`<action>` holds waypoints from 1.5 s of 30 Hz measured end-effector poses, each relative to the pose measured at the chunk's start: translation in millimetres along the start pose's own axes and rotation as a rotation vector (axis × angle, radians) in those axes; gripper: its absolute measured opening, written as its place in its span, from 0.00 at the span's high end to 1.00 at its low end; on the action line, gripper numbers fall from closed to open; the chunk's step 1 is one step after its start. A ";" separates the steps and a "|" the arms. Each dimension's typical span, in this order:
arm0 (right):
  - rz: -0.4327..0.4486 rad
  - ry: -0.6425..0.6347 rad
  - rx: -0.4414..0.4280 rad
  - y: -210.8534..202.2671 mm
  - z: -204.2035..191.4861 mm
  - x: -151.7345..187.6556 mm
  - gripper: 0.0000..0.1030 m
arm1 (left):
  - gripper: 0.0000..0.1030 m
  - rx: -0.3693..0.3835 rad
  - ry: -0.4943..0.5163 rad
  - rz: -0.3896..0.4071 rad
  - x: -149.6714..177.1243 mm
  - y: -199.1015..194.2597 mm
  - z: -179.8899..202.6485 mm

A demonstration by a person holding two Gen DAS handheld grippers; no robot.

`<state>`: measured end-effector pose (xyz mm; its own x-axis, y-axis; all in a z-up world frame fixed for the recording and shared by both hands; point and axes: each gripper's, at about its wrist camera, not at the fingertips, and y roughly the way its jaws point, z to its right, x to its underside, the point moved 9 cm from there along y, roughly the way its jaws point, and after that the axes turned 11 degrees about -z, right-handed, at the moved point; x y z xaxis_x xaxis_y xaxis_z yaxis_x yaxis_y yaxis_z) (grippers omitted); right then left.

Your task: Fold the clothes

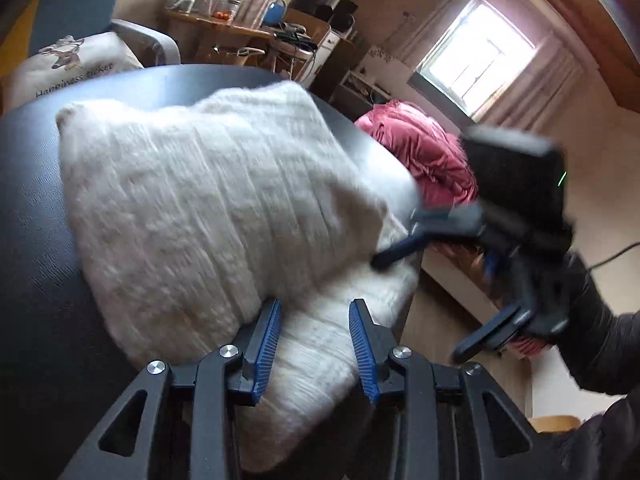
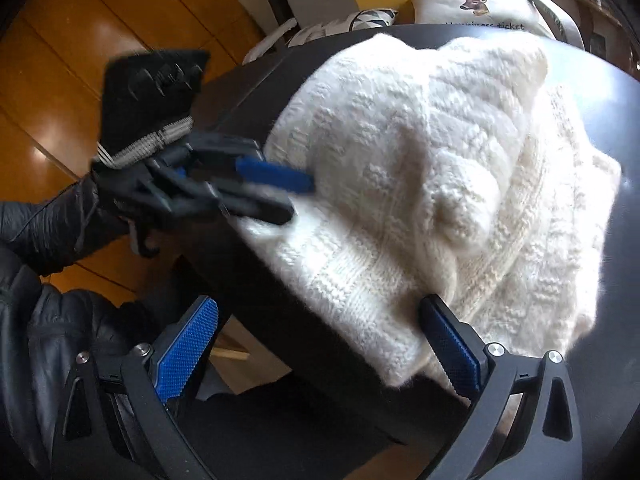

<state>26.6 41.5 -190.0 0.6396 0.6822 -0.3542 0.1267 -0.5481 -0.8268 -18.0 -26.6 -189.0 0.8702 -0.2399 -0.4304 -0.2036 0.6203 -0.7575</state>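
You have a dark tabletop (image 1: pixel 36 208) under bright daylight from a curtained window (image 1: pixel 478 54) in a beige wall. A cluttered wooden desk (image 1: pixel 224 28) stands beyond, a pink blanket (image 1: pixel 424 152) heaped nearby. The wooden floor (image 2: pixel 60 72) gleams; a printed cushion (image 2: pixel 476 8) sits behind.

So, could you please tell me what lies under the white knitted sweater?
The white knitted sweater rests on a dark round table, its hem overhanging the near edge. Whatever sits beneath its folded layers is covered.

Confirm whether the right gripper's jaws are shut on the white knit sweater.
No; the right gripper is wide open, the white knit sweater merely beside one pad.
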 end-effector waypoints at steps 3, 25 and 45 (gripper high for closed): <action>0.047 -0.047 0.031 -19.5 -7.0 -20.8 0.01 | 0.66 0.076 -0.027 0.053 -8.2 -17.2 -1.3; 0.066 -0.096 0.134 -45.7 51.7 -95.5 0.01 | 0.65 -0.008 -0.132 0.257 -103.0 -63.2 -90.0; -0.006 -0.012 0.242 -47.9 85.1 -74.3 0.00 | 0.64 -0.136 -0.124 0.190 -102.6 -37.7 -91.7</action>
<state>-91.5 58.3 -161.3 0.6300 0.6916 -0.3531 -0.0560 -0.4131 -0.9090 -140.7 -93.8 -161.3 0.8570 -0.0300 -0.5144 -0.4199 0.5378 -0.7310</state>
